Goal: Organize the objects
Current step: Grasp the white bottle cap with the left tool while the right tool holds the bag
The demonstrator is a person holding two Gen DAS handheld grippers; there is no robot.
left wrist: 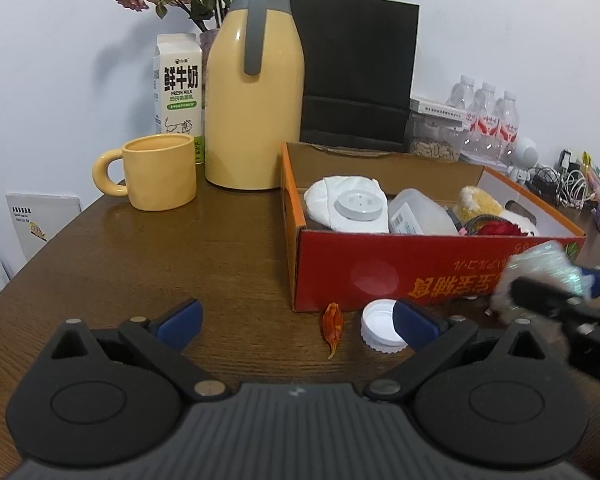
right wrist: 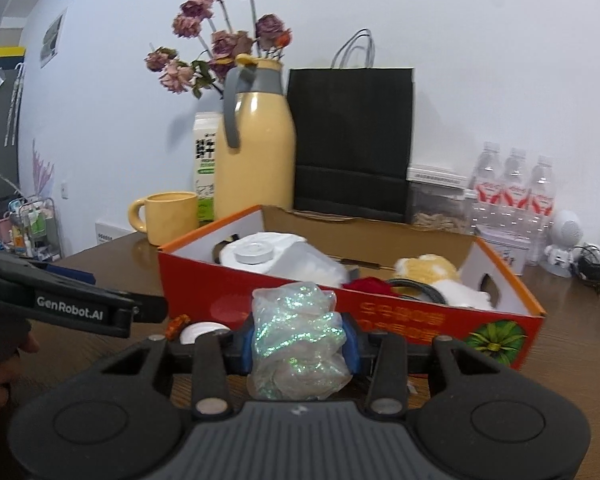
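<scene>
A red and orange cardboard box (left wrist: 380, 272) (right wrist: 204, 280) stands on the brown table and holds a white lidded container (left wrist: 360, 204) (right wrist: 256, 254), a plush toy (left wrist: 476, 204) (right wrist: 424, 268) and something red. My right gripper (right wrist: 300, 340) is shut on a crumpled iridescent plastic bag (right wrist: 296, 340), just in front of the box's near wall; the bag also shows in the left wrist view (left wrist: 540, 272). My left gripper (left wrist: 296, 324) is open and empty over the table. A white bottle cap (left wrist: 380, 330) (right wrist: 198, 330) and an orange dried petal (left wrist: 333, 326) lie between its fingers.
Behind the box stand a yellow mug (left wrist: 160, 172), a milk carton (left wrist: 179, 92), a yellow thermos jug (left wrist: 254, 92), a black paper bag (left wrist: 356, 72) and dried flowers (right wrist: 224, 48). Water bottles (right wrist: 512, 188), a jar (left wrist: 436, 140) and cables (left wrist: 560, 184) sit at the right.
</scene>
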